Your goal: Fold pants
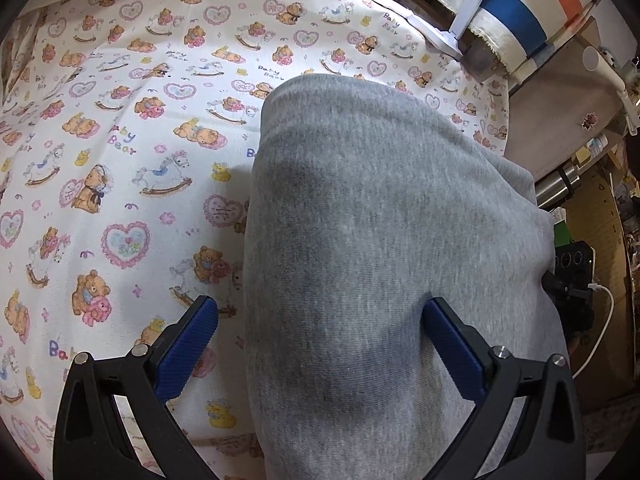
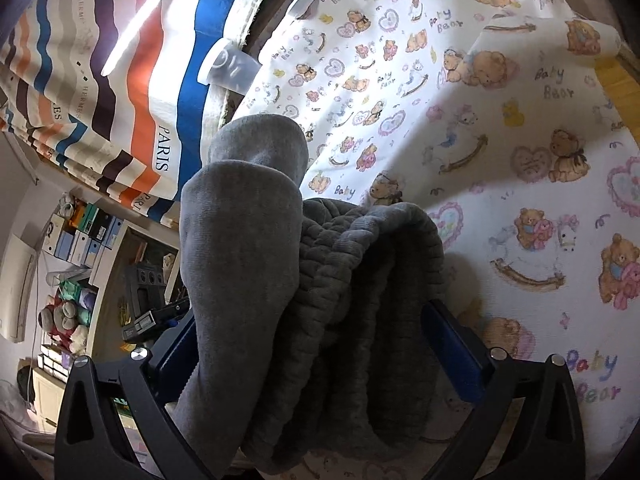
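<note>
The grey sweatpants (image 1: 380,240) lie folded on a white bear-print sheet (image 1: 120,140). In the left wrist view my left gripper (image 1: 320,320) is wide open just above them, its left pad (image 1: 188,352) over the sheet and its right pad (image 1: 452,348) over the cloth. In the right wrist view the pants (image 2: 312,288) bunch up between the fingers of my right gripper (image 2: 308,340), ribbed waistband on the right, smooth folded leg on the left. The jaws stand wide and do not pinch the cloth.
A striped "PARIS" cloth (image 2: 120,92) covers a box at the sheet's far edge (image 1: 500,8), with a white clamp lamp (image 1: 460,20) on it. Shelves with boxes and soft toys (image 2: 72,280) and a steel flask (image 1: 560,184) lie off the table edge.
</note>
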The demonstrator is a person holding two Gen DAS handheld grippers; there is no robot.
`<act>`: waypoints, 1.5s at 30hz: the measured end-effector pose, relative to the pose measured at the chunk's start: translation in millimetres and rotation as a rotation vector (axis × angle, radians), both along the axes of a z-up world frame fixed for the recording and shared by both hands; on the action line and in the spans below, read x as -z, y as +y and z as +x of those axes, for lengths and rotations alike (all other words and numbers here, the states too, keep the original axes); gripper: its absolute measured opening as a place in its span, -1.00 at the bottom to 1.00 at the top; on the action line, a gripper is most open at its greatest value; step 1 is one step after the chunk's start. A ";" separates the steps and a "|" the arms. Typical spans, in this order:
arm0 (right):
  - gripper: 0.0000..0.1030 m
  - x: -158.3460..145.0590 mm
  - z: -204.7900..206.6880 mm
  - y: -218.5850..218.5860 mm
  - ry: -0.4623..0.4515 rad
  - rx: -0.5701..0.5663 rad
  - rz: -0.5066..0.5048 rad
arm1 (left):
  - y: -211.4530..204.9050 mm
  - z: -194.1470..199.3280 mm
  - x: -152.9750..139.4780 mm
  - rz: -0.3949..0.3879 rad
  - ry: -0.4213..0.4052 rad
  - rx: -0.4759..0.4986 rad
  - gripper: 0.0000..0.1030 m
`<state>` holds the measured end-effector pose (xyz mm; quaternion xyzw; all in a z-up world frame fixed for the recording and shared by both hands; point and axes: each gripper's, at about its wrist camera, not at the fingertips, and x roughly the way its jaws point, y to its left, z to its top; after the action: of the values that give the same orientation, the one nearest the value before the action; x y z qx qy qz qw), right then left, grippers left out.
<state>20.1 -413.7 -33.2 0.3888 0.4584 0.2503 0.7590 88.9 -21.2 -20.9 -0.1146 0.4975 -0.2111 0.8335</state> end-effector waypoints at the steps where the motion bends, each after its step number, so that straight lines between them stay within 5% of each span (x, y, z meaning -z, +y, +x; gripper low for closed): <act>1: 0.99 -0.6 -0.3 0.5 0.001 -0.001 -0.004 | 0.1 0.1 0.1 -0.002 0.001 0.001 0.98; 22: 0.99 10.6 0.0 -12.5 -0.027 -0.066 0.031 | -3.6 2.8 4.5 0.021 0.016 0.024 0.99; 30: 1.00 10.0 3.2 -11.3 -0.076 -0.097 0.087 | 9.0 13.7 24.6 -0.128 0.135 0.037 0.97; 35: 0.97 -1.2 3.1 -7.9 -0.105 -0.071 0.033 | 5.2 3.0 11.6 -0.147 0.098 0.059 -0.01; 37: 0.96 -6.0 4.9 -7.1 -0.116 -0.060 0.008 | 0.8 -2.8 2.1 -0.125 0.067 0.069 -0.20; 40: 0.99 -6.4 10.7 -7.2 -0.106 -0.048 -0.035 | -4.8 -5.8 -5.1 -0.078 0.036 0.079 -0.24; 45: 0.99 8.0 19.3 -11.2 -0.045 -0.063 0.012 | -2.4 0.7 0.9 -0.077 0.043 0.074 0.01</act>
<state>39.4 -424.9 -41.2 0.3732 0.4516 0.2855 0.7585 89.6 -23.6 -21.9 -0.1326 0.5107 -0.2581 0.8094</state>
